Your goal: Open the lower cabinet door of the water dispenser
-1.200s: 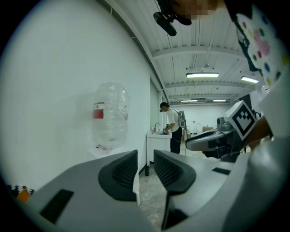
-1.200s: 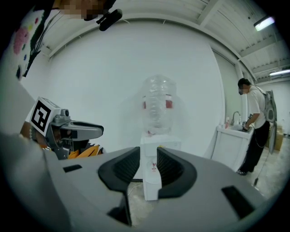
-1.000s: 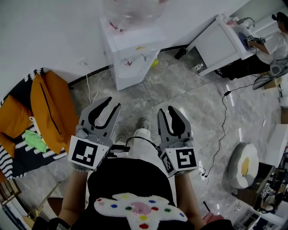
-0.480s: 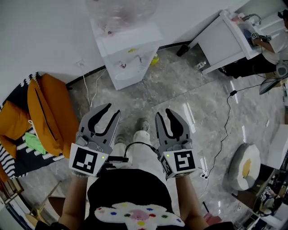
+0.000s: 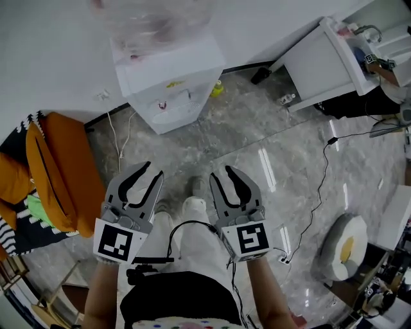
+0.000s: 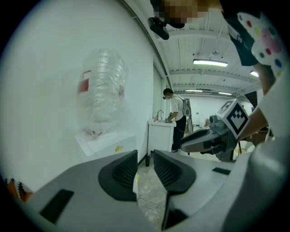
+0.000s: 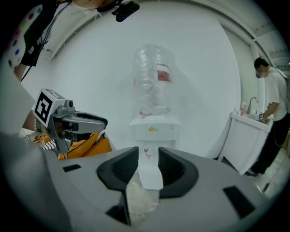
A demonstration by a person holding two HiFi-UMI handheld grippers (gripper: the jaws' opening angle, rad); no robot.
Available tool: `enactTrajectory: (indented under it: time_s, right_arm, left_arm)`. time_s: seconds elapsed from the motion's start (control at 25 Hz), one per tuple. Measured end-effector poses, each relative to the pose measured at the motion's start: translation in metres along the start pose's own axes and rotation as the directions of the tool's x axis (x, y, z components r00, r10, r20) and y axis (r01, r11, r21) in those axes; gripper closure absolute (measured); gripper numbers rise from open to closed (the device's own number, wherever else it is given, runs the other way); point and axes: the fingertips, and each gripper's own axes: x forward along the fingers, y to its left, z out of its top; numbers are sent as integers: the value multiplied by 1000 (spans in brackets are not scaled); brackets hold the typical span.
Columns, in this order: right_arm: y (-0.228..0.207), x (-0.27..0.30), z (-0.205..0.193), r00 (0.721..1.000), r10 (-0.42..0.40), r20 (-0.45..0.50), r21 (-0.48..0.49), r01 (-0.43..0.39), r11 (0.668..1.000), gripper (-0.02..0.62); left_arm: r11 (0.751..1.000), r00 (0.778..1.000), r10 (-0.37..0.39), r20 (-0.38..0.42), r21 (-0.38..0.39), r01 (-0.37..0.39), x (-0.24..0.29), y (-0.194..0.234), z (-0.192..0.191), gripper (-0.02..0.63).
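Observation:
The white water dispenser (image 5: 168, 83) stands against the wall with a clear bottle (image 5: 154, 19) on top. Its lower cabinet door (image 5: 174, 113) looks closed. My left gripper (image 5: 149, 173) and right gripper (image 5: 225, 173) hang side by side above the floor, well short of the dispenser. Both are open and hold nothing. The right jaws have just been opening, with nothing between them. In the right gripper view the dispenser (image 7: 153, 131) stands straight ahead beyond the right gripper (image 7: 148, 156). In the left gripper view it (image 6: 106, 142) lies left of the left gripper (image 6: 145, 156).
An orange bag (image 5: 54, 173) lies on the floor at the left. A white sink cabinet (image 5: 321, 64) stands at the right, with a person (image 7: 272, 108) at it. A black cable (image 5: 318, 186) runs over the marble floor. A small yellow bottle (image 5: 218, 88) sits beside the dispenser.
Both grippers have sunk lower in the head view, and the dispenser looks larger and nearer. The right jaws stand slightly wider than before.

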Motion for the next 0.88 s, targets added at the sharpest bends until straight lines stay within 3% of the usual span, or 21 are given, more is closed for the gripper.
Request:
enactTrajectory:
  time_s: [0.44,0.76,0.88]
  right_arm:
    - [-37,56,-48,995,81,-62,-15,-83,996,466]
    - [-68,95,-92,990,86,-110,5,-86,996,460]
    - [-77,113,-111,992,90,-87,13,-90,996,457]
  left_arm:
    - [996,997,66,-32,-63,-68,51,10,-47,495]
    - [996,997,46,-61,-70,-50,97,6,-90,495]
    - [997,996,40,-76,-63,-45,111,8,-107,495]
